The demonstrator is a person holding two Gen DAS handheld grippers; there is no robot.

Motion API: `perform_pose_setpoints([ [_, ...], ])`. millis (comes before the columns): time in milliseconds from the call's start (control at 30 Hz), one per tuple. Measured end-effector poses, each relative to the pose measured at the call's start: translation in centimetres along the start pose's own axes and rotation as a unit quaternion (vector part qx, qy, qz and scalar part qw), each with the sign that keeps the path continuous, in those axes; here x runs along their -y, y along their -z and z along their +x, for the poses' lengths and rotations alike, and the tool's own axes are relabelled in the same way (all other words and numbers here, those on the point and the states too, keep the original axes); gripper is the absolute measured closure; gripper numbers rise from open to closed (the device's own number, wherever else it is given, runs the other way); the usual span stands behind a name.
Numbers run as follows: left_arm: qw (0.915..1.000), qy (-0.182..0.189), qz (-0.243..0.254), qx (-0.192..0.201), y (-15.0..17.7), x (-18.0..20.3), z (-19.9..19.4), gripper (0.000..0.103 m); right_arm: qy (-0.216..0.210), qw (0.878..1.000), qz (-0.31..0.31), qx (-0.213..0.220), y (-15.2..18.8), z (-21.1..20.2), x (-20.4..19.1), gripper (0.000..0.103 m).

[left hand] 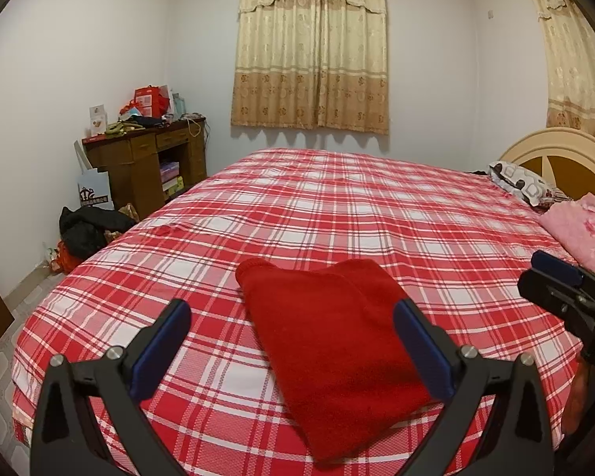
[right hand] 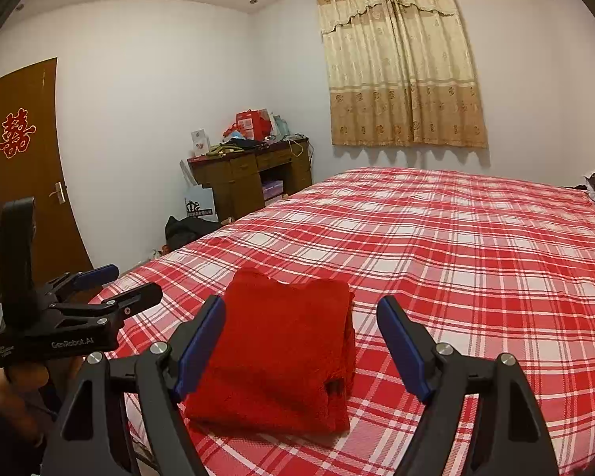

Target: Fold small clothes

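My left claw [left hand: 291, 335] and right claw [right hand: 299, 331] both gaped apart, gripping nothing, above the folded red garment [right hand: 281, 353] lying on the plaid bed [right hand: 476, 261].

"GenRobot.AI" is printed in pale letters on the black body of the left gripper [right hand: 111, 283], seen at the left edge of the right wrist view; a smaller label beside it is too fine to be read. A red double-happiness character (囍) [right hand: 16, 133] is stuck on the brown door [right hand: 31, 214]. A line of characters is printed on a white paper bag [right hand: 200, 203] beside the wooden desk [right hand: 250, 176], but it cannot be made out.
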State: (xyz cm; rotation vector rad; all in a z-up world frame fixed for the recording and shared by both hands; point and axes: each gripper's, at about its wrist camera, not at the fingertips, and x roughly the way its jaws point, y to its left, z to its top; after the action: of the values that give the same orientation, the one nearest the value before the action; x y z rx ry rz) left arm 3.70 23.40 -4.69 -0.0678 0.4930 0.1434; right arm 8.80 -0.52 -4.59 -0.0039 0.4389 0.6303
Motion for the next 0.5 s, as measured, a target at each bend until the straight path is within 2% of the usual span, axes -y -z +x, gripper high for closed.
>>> perform_pose_setpoints([
  [500,0.9999,-0.006,0.01,-0.001,0.12,0.33,0.09,0.0,-0.007,1.0,-0.006,0.001,0.09,-0.05,-0.56,0.024],
])
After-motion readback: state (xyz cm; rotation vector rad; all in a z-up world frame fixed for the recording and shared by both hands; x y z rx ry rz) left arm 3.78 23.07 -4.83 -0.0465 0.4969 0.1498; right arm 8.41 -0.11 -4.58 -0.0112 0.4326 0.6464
